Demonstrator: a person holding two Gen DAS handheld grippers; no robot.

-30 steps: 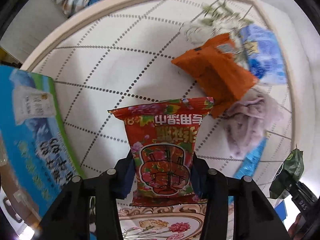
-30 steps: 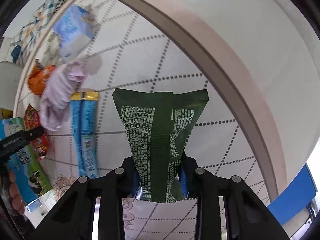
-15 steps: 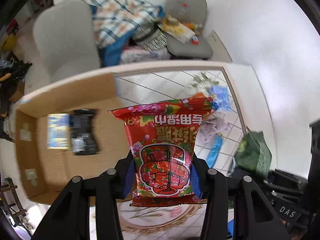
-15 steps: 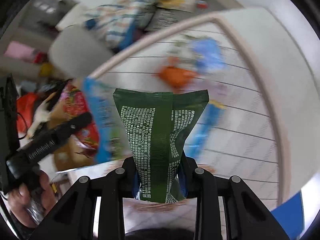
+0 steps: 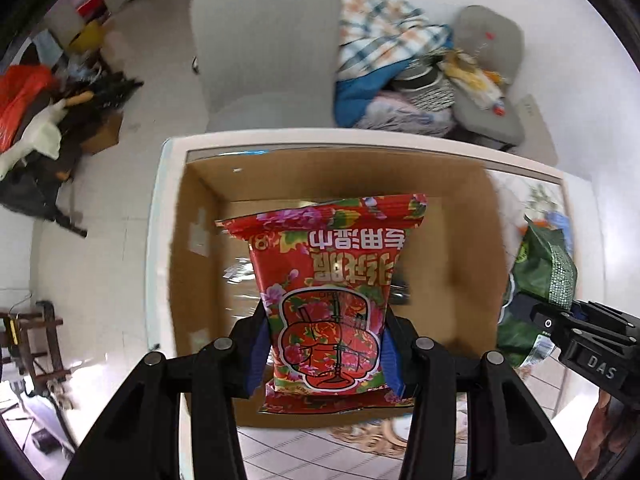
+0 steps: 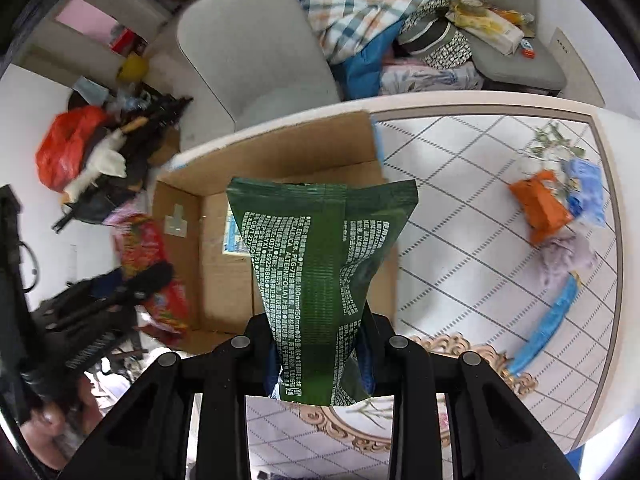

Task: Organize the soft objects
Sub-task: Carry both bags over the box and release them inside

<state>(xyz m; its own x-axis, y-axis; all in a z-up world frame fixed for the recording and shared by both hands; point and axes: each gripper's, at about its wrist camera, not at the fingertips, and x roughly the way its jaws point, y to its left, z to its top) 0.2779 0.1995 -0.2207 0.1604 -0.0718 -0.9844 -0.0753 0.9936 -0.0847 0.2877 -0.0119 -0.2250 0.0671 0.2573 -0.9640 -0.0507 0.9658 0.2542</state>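
Observation:
My left gripper (image 5: 324,356) is shut on a red flowered wet-wipe pack (image 5: 328,292) and holds it above an open cardboard box (image 5: 460,240). My right gripper (image 6: 320,356) is shut on a dark green pack (image 6: 320,272) and holds it over the same box (image 6: 224,280). The green pack (image 5: 540,272) and right gripper show at the right of the left wrist view. The red pack (image 6: 152,264) and left gripper show at the left of the right wrist view. A packet lies inside the box (image 6: 234,236), partly hidden.
On the tiled table (image 6: 460,184) at the right lie an orange pack (image 6: 542,206), a blue pack (image 6: 584,180), a lilac cloth (image 6: 564,256) and a blue tube (image 6: 548,324). Grey chairs (image 6: 256,44) with piled clothes stand behind the table.
Both grippers swung left from the tiled table to above the cardboard box, carrying their packs. The grips have not changed.

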